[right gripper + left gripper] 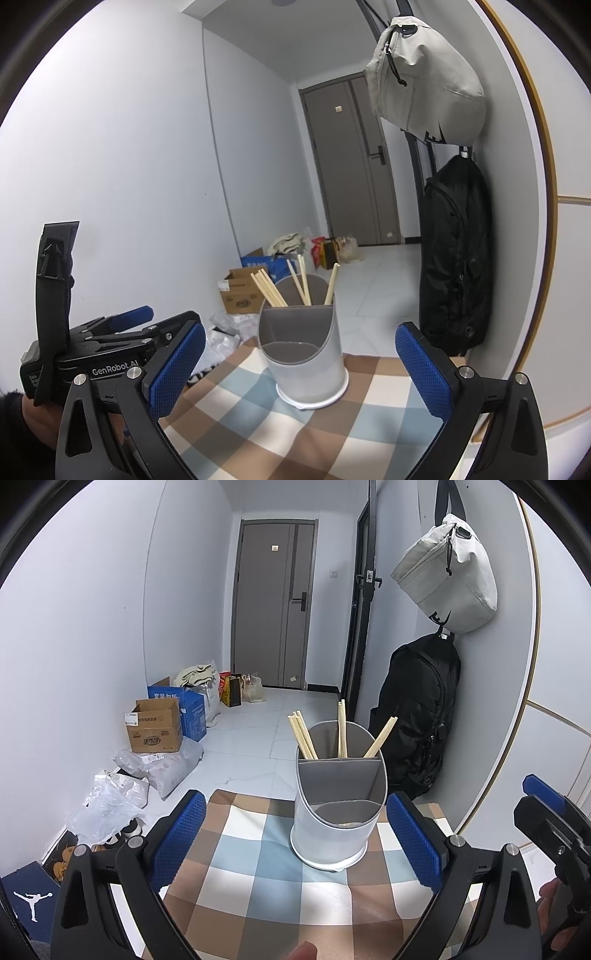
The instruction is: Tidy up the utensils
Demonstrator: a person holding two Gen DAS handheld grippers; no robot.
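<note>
Left gripper (295,834): fingers spread, empty, over the checked cloth's (258,878) near edge.
Right gripper (300,365): fingers spread, empty.
Holder (338,812): upright near the cloth's far edge, open cloth around it.
Chopsticks (304,736): in its rear compartment.
Writing: "GenRobot.AI" on the left gripper body.
Hidden: holder's floor unclear.

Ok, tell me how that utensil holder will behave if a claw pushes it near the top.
The utensil holder is tall on a small round base, so a high push would probably tip it. It looks like thin, light plastic, likely sliding on the checked cloth if pushed low. The chopsticks lean loose in the back compartment and would likely rattle.
</note>
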